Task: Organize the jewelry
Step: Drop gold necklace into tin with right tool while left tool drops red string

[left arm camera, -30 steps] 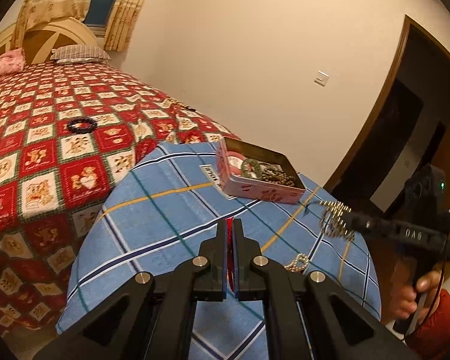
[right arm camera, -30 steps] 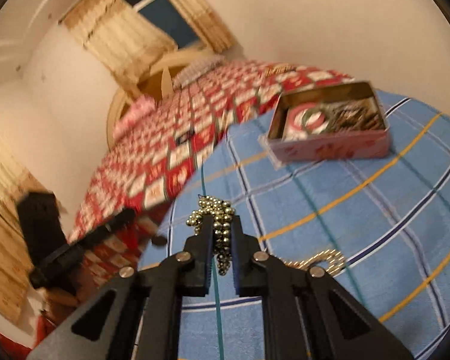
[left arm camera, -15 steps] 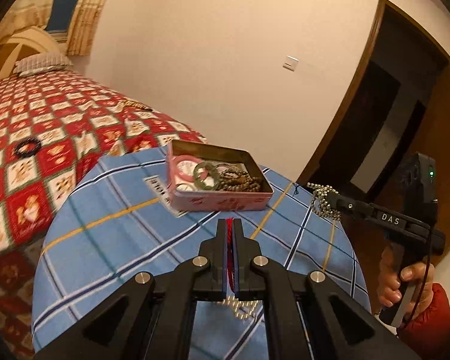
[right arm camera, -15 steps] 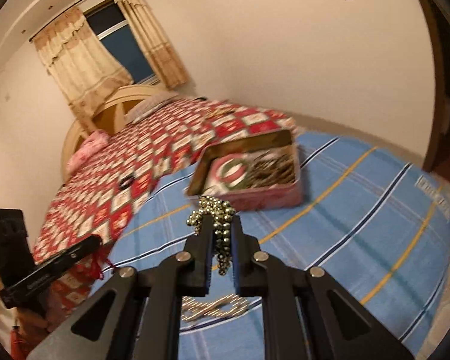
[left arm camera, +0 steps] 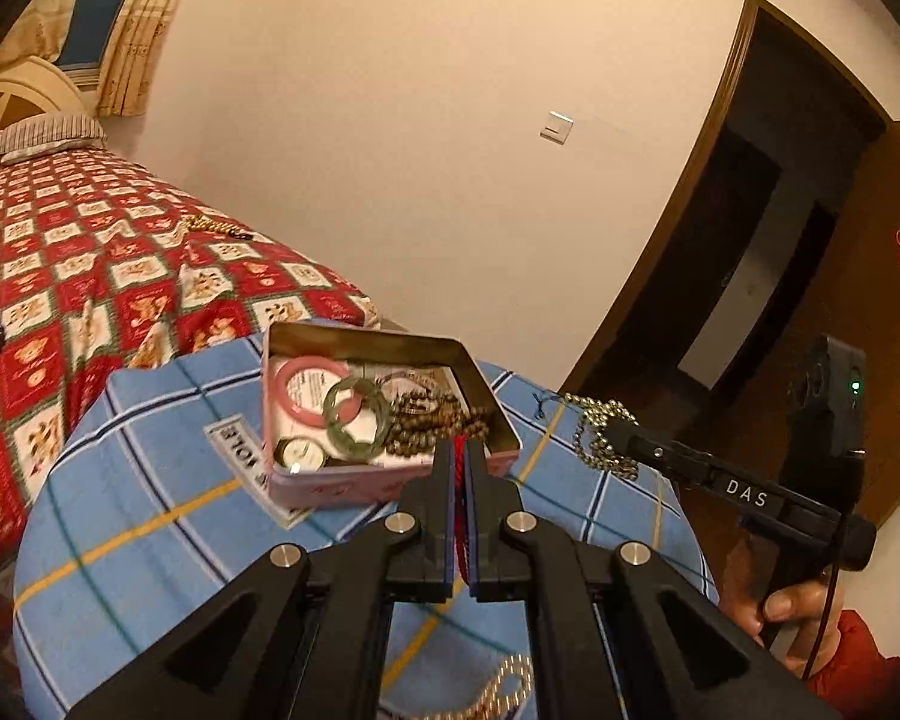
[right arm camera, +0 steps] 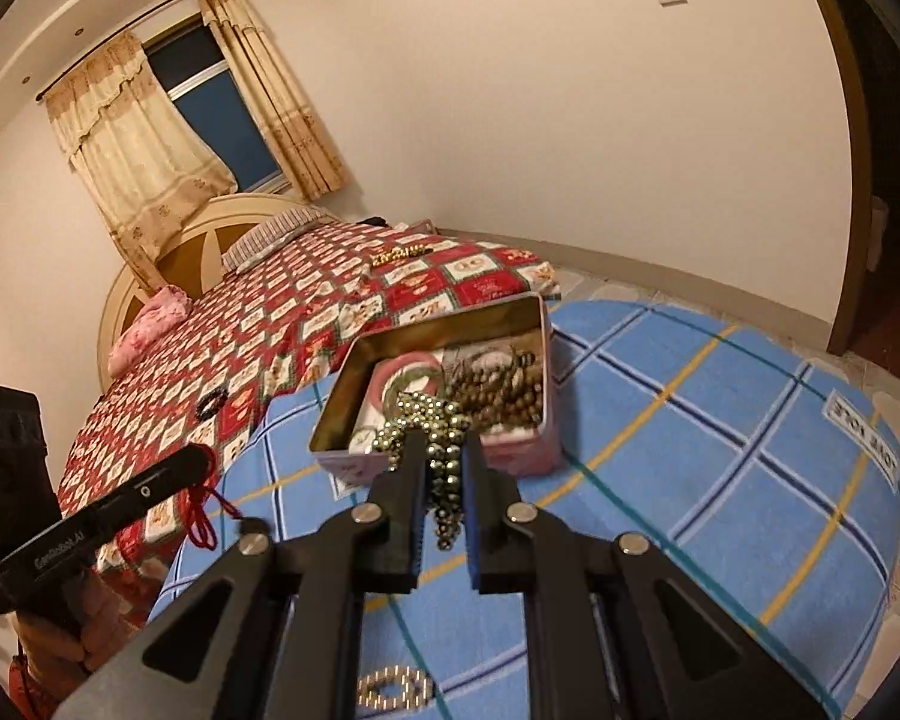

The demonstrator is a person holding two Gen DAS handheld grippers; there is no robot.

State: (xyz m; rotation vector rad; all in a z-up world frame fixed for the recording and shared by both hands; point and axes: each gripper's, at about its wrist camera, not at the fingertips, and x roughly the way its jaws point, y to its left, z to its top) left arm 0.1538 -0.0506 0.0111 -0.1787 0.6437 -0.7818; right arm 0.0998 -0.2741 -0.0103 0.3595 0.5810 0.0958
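An open pink tin (left arm camera: 306, 483) (right arm camera: 534, 450) stands on the blue plaid table; it holds a pink bangle (left arm camera: 306, 381), a green bangle (left arm camera: 354, 414), brown beads (left arm camera: 438, 423) and a small watch (left arm camera: 297, 453). My left gripper (left arm camera: 461, 453) is shut on a red cord (left arm camera: 461, 504), close to the tin's near right corner. The cord also hangs from it in the right wrist view (right arm camera: 201, 516). My right gripper (right arm camera: 441, 444) is shut on a brass bead chain (right arm camera: 435, 420) (left arm camera: 600, 438), held above the table just right of the tin.
A gold bead chain (right arm camera: 393, 687) (left arm camera: 504, 684) lies on the blue plaid tablecloth (right arm camera: 690, 450) near me. Behind is a bed with a red patchwork cover (left arm camera: 60, 276), bearing a dark bracelet (right arm camera: 210, 402) and a gold chain (right arm camera: 399, 253). A dark doorway (left arm camera: 750, 252) is at right.
Both grippers have moved closer to the tin, each still holding its piece. The tin now fills more of both views.
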